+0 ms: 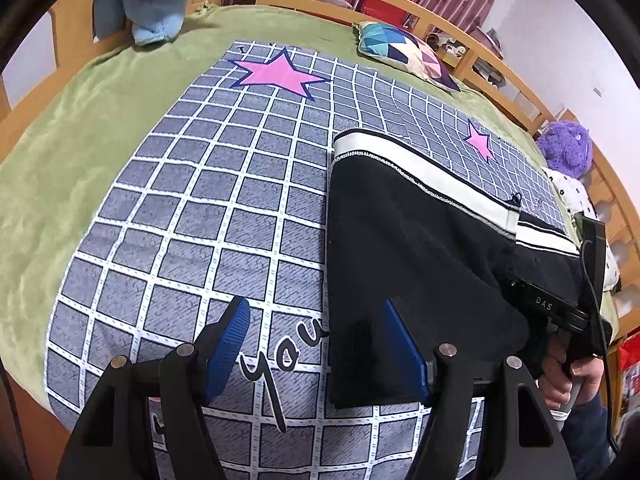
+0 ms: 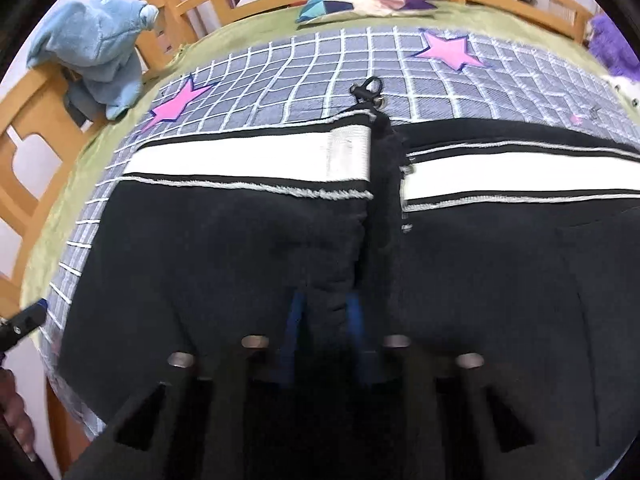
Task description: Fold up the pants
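Observation:
Black pants [image 1: 420, 248] with a white side stripe lie on a grey checked sheet [image 1: 208, 200] on the bed. My left gripper [image 1: 316, 344] is open, its left finger [image 1: 228, 344] over the sheet and its right finger [image 1: 404, 356] at the pants' near left edge. In the right wrist view the pants [image 2: 224, 240] fill the middle, folded over with the white stripe [image 2: 248, 164] across the far side. My right gripper [image 2: 326, 320] is shut on a fold of the black pants fabric. The right gripper also shows in the left wrist view [image 1: 560, 312], held by a hand.
A green blanket [image 1: 80, 128] covers the bed under the sheet. A patterned pillow [image 1: 408, 50] lies at the far side. A blue plush [image 1: 156, 4] hangs on the wooden frame, a purple plush [image 1: 566, 148] sits at right. Wooden bed rails [image 1: 472, 40] ring the bed.

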A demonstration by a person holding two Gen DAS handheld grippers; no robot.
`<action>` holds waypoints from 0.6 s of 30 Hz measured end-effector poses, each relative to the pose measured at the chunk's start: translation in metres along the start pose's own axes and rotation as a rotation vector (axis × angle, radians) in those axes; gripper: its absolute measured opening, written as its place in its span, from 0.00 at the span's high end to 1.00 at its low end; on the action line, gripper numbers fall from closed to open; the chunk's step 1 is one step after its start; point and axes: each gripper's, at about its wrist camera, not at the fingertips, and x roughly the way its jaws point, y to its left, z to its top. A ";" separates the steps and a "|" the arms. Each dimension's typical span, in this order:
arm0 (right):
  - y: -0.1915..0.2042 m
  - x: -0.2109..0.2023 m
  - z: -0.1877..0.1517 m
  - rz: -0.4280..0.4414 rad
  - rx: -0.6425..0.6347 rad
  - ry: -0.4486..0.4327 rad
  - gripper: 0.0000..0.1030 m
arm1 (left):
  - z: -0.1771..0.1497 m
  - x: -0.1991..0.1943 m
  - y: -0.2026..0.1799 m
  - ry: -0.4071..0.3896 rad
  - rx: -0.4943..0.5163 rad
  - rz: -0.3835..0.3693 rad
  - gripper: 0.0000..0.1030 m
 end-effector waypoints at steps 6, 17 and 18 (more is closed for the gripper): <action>-0.039 -0.076 0.001 0.116 0.137 -0.194 0.93 | -0.003 -0.011 0.005 -0.024 0.031 0.016 0.35; -0.047 -0.040 -0.024 0.064 0.168 -0.057 0.61 | -0.007 -0.009 -0.004 -0.005 0.052 -0.023 0.35; -0.047 -0.045 -0.028 0.069 0.167 -0.062 0.56 | -0.008 -0.009 -0.004 -0.004 0.054 -0.020 0.35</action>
